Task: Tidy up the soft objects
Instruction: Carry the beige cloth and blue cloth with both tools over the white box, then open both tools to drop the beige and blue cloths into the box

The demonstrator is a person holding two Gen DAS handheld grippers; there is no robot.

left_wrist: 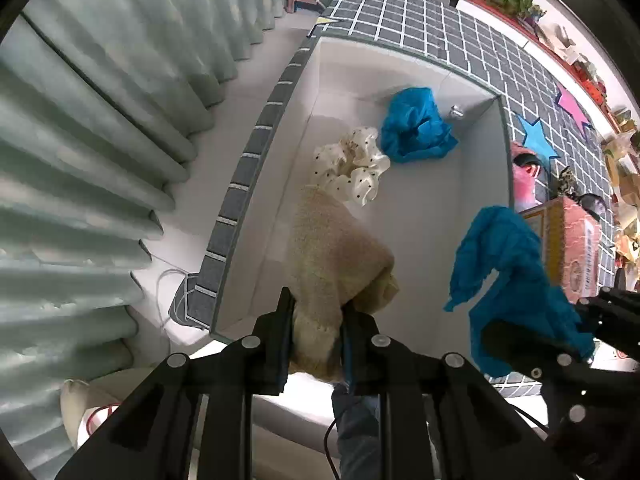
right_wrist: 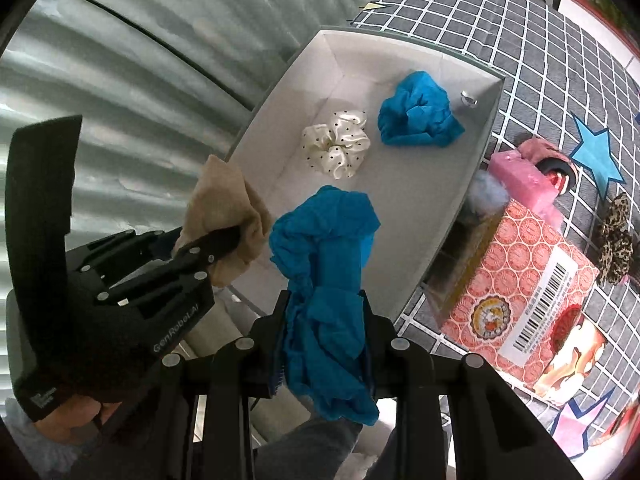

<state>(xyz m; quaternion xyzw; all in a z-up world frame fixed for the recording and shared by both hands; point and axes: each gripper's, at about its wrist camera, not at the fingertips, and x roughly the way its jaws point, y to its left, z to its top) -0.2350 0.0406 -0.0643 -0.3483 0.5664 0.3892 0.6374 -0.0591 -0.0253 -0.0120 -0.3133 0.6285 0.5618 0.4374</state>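
The left gripper (left_wrist: pixel 316 312) was closed on a beige fleecy cloth (left_wrist: pixel 336 256), its two fingers pinching the bunched lower end while the rest of the cloth hung over the near end of the white storage box (left_wrist: pixel 404 60). From the right wrist camera the same gripper (right_wrist: pixel 224 240) showed at the left, with the beige cloth (right_wrist: pixel 224 204) pinched in it just outside the box's near corner.

The right gripper (right_wrist: pixel 324 308) was clamped on a crumpled blue cloth (right_wrist: pixel 328 264), which filled the gap between the fingers and spilled above and below them, hanging over the near part of the box (right_wrist: pixel 404 46). In the left view this blue cloth (left_wrist: pixel 508 280) hung beside the box's right wall.

Inside the box lay a cream polka-dot scrunchie (right_wrist: pixel 338 148) and, just beyond it, a second blue cloth (right_wrist: pixel 418 112); a small silvery object (right_wrist: pixel 469 99) sat in the far corner.

The box rested on a grey grid-patterned tablecloth (right_wrist: pixel 532 40). To the right of the box stood a pink patterned carton (right_wrist: pixel 520 280), with a leopard-print scrunchie (right_wrist: pixel 618 236) and a blue star (right_wrist: pixel 596 154) farther out
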